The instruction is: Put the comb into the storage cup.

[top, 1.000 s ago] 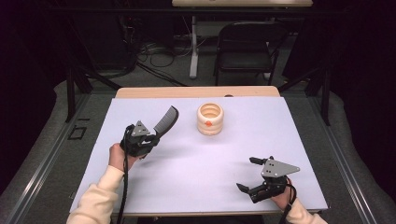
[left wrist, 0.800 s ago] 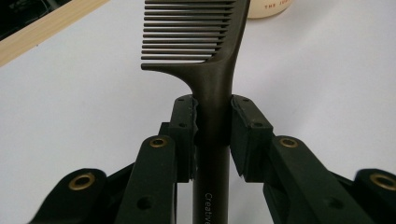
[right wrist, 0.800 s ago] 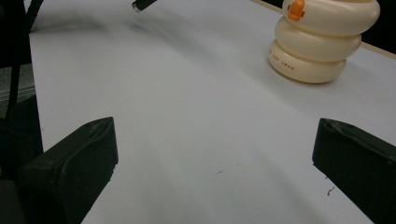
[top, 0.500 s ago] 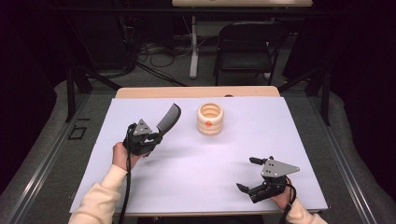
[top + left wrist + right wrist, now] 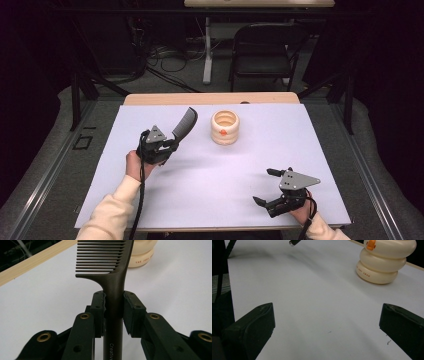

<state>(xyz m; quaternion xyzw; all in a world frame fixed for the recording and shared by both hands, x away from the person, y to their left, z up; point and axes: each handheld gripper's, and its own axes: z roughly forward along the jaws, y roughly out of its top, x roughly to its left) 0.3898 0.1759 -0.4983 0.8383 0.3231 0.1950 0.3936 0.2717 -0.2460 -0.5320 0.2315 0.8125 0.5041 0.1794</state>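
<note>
Left hand-held gripper (image 5: 113,312) clamps comb (image 5: 110,267) w/ "Creative" on handle; right hand-held gripper (image 5: 266,187) spread apart.

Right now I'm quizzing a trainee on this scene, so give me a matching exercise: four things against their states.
Things:
1. comb
2. cream ringed holder
3. left gripper
4. right gripper

States:
A. jaws wide open, holding nothing
B. stands on the table's white sheet, untouched
C. clamped by its handle
D. jaws shut on a handle

Pairs: 1-C, 2-B, 3-D, 4-A
</note>
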